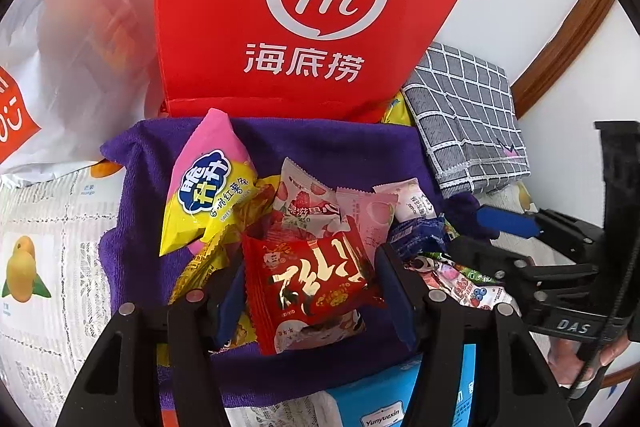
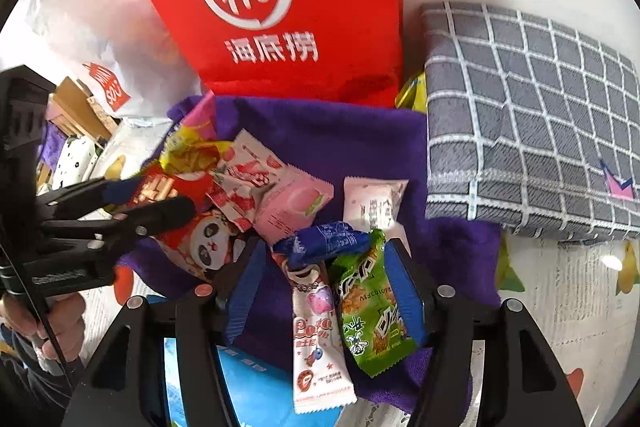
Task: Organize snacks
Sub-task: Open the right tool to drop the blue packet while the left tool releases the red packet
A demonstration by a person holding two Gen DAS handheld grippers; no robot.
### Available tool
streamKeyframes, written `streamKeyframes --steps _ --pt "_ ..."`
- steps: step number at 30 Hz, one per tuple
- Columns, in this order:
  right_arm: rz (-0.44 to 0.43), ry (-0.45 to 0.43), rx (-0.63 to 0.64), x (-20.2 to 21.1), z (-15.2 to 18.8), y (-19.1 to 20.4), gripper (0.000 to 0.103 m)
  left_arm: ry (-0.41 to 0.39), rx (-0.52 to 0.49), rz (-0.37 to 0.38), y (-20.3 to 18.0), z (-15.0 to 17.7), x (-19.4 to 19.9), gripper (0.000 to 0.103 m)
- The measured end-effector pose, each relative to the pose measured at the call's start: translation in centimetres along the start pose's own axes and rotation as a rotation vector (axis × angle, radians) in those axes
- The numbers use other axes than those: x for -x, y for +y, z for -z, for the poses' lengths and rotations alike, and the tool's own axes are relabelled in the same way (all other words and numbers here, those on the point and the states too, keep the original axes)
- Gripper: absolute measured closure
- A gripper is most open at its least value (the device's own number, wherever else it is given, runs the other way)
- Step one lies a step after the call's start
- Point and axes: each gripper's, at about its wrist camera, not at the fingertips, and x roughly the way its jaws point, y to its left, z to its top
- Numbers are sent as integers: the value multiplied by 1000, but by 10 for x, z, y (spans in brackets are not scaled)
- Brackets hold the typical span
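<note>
Between the left gripper [image 1: 310, 291] jaws lies a red packet [image 1: 310, 279] on the purple cloth [image 1: 340, 151]; the pads flank it, and I cannot tell whether they press it. To grasp well, close on the packet body, not its crimped edge, and lift straight so the neighbours stay. Behind stands a red bag [image 1: 304, 11], its contents hidden.

On the right view, the right gripper [image 2: 324, 291] jaws are spread around a green packet [image 2: 372, 311] and a white candy packet [image 2: 318, 339]; choose one only. A checked box [image 2: 532, 119] is at far right, inside unseen.
</note>
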Motion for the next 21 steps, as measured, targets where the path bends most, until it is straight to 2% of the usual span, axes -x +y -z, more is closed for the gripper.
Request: streamKeyframes --steps 5,7,14,21 --pt "40 -19 23 6 0 6 42 13 0 -6 0 0 -1 40" --pt "43 -15 34 4 1 8 42 14 1 -2 0 -1 0 34" --pt "46 18 20 -9 2 8 42 -8 -19 -7 -4 -1 11 24" --pt "49 8 22 -10 3 10 52 2 -30 -42 -6 -1 15 22"
